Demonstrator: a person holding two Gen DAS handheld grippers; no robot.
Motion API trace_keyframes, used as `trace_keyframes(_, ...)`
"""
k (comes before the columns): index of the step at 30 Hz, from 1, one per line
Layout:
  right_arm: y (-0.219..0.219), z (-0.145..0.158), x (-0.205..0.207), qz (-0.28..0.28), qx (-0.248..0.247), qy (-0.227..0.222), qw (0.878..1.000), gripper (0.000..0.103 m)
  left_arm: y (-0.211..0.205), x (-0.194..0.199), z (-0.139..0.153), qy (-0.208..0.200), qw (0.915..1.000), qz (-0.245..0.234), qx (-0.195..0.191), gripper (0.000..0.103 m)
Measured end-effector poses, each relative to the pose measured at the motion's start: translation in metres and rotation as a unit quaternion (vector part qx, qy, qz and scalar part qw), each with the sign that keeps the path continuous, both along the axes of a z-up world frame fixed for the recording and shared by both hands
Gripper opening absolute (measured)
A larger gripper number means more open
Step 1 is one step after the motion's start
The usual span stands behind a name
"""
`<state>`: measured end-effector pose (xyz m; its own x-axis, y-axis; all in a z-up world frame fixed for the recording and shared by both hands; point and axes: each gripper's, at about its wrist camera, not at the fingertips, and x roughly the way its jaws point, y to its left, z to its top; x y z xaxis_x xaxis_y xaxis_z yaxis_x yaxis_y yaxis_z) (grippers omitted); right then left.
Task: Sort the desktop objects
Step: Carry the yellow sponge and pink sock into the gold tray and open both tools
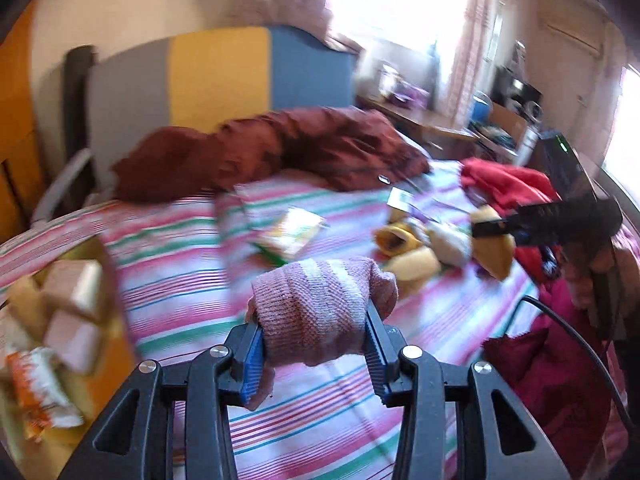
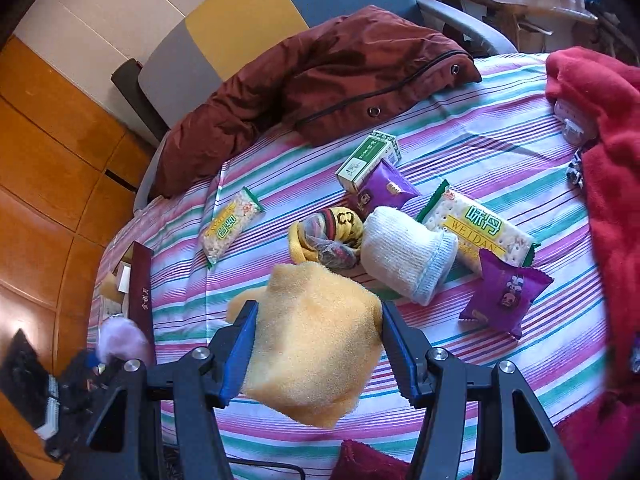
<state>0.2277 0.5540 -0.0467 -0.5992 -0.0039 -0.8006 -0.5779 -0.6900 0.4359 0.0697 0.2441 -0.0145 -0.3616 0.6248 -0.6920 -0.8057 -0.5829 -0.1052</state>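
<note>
L gripper (image 1: 316,346) points fwd and slightly down, jaws part closed, blue pads (image 1: 251,364) pressing both sides of a pink sock (image 1: 320,312), held up off the surface. R gripper (image 2: 318,350) angled down, jaws likewise clamped w/ pads (image 2: 237,356) squeezing a yellow sock (image 2: 316,352). Each shows small in the other's view

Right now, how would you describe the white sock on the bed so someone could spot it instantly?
Start at the dark red jacket across the head of the striped bed sheet, then come down to the pile of snacks and socks. The white sock is the rolled, ribbed bundle beside the big Weidan cracker pack. It is the only plain white thing there, with a pale blue cuff.
</note>
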Motion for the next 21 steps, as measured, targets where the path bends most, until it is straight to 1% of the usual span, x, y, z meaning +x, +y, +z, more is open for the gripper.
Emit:
trace_keyframes(2, -0.005, 0.003, -0.003, 0.006, 0.016, -0.007, 1.0, 0.061, -0.018, -0.009, 0.003, 0.007, 0.9996, 0.028, 0.0, 0.043)
trace_keyframes(5, -0.014, 0.008, -0.009, 0.016, 0.047, -0.027, 0.998, 0.061, -0.045, -0.022, 0.004, 0.007, 0.9978, 0.066, 0.001, 0.043)
trace_keyframes(8, -0.036, 0.02, -0.024, 0.048, 0.064, -0.024, 0.996, 0.061, -0.07, -0.033, 0.002, 0.005, 0.9947, 0.103, 0.0, 0.043)
trace_keyframes(11, -0.06, 0.03, -0.041, 0.079, 0.075, -0.013, 0.994, 0.061, -0.09, -0.041, -0.001, 0.001, 0.9921, 0.126, 0.0, 0.043)
trace_keyframes(14, -0.102, 0.041, -0.066, 0.129, 0.094, 0.0, 0.987, 0.061, -0.107, -0.044, -0.005, -0.001, 0.9894, 0.145, 0.001, 0.043)
trace_keyframes(16, -0.124, 0.044, -0.079, 0.156, 0.098, 0.008, 0.983, 0.061, -0.12, -0.047, -0.007, -0.004, 0.9873, 0.159, 0.003, 0.043)
trace_keyframes(18, -0.153, 0.047, -0.098, 0.191, 0.111, 0.011, 0.975, 0.061, -0.134, -0.051, -0.009, -0.009, 0.9848, 0.173, 0.006, 0.043)
trace_keyframes(21, -0.19, 0.047, -0.119, 0.237, 0.108, 0.022, 0.965, 0.061, -0.156, -0.057, -0.012, -0.016, 0.9803, 0.197, 0.011, 0.043)
